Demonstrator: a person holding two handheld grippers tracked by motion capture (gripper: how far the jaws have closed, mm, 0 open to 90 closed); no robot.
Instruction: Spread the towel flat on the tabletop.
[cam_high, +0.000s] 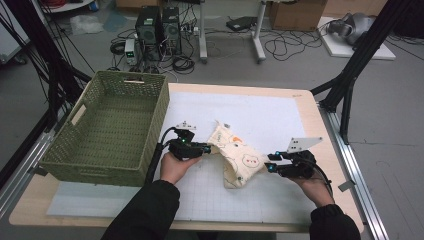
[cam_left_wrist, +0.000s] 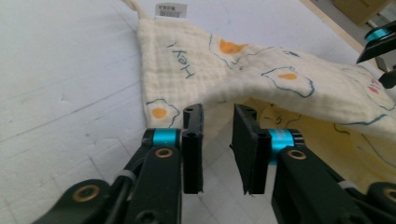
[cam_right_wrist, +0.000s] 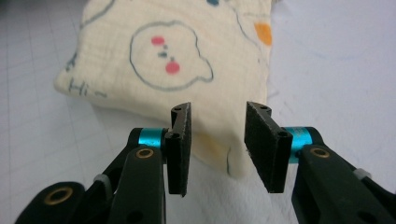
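1. A person stands at a worktop (cam_high: 300, 107) covered by a white gridded mat, with a hand-held gripper in each hand. A cream muslin cloth (cam_high: 235, 155), printed with fried eggs and small cartoon faces, lies folded on the mat between the two tools.
2. The step looks like a release after a fold: both sets of jaws stand parted, gripping nothing.
3. The left gripper (cam_left_wrist: 217, 144) has its jaws level, just short of the cloth's near edge, which arches up slightly ahead of them. No fabric is pinched between them.
4. The right gripper (cam_right_wrist: 219, 144) has its jaws spread in front of the cloth's folded corner, a little off the fabric.
5. Both forearms come in low, in dark sleeves, with the tools pointing inward toward each other across the cloth.
6. A green woven basket (cam_high: 75, 150) sits beyond the left gripper's outer side. The next move likely calls for a fresh grip on an edge, either to fold again or to lift the cloth toward that basket.
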